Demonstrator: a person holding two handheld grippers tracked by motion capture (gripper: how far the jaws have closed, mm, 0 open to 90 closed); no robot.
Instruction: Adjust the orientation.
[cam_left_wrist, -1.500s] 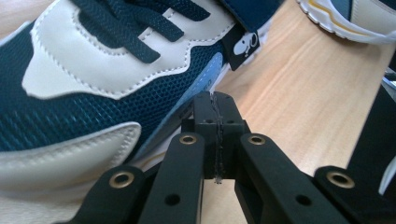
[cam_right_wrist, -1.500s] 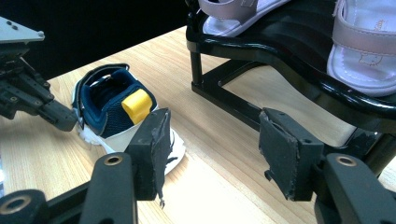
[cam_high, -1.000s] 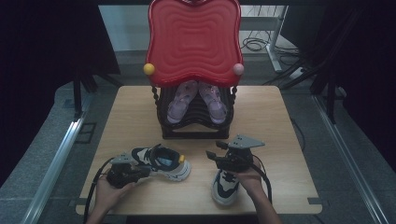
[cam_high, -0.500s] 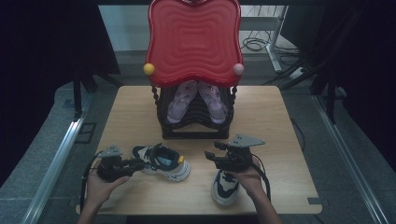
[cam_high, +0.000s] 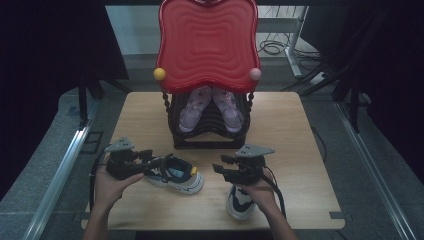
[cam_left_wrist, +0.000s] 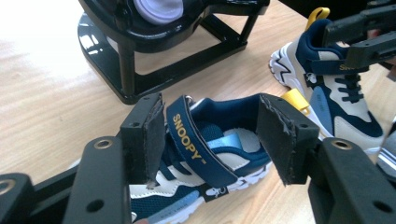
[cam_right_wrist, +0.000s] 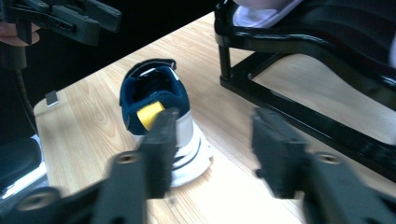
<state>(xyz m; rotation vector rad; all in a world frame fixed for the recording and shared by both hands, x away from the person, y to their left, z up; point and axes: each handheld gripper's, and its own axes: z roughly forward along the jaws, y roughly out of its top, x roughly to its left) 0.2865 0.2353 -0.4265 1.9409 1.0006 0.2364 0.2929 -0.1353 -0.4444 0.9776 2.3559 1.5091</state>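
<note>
"SNOOPY" in yellow letters runs along the navy sneaker's (cam_left_wrist: 205, 154) strap (cam_left_wrist: 198, 149).

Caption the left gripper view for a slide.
Open left gripper above a navy sneaker with its strap between the jaws, beside the black rack.

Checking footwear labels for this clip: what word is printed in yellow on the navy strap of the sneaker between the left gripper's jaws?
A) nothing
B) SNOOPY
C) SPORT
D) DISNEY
B: the strap of the sneaker reads SNOOPY in yellow letters in the left gripper view.
</note>
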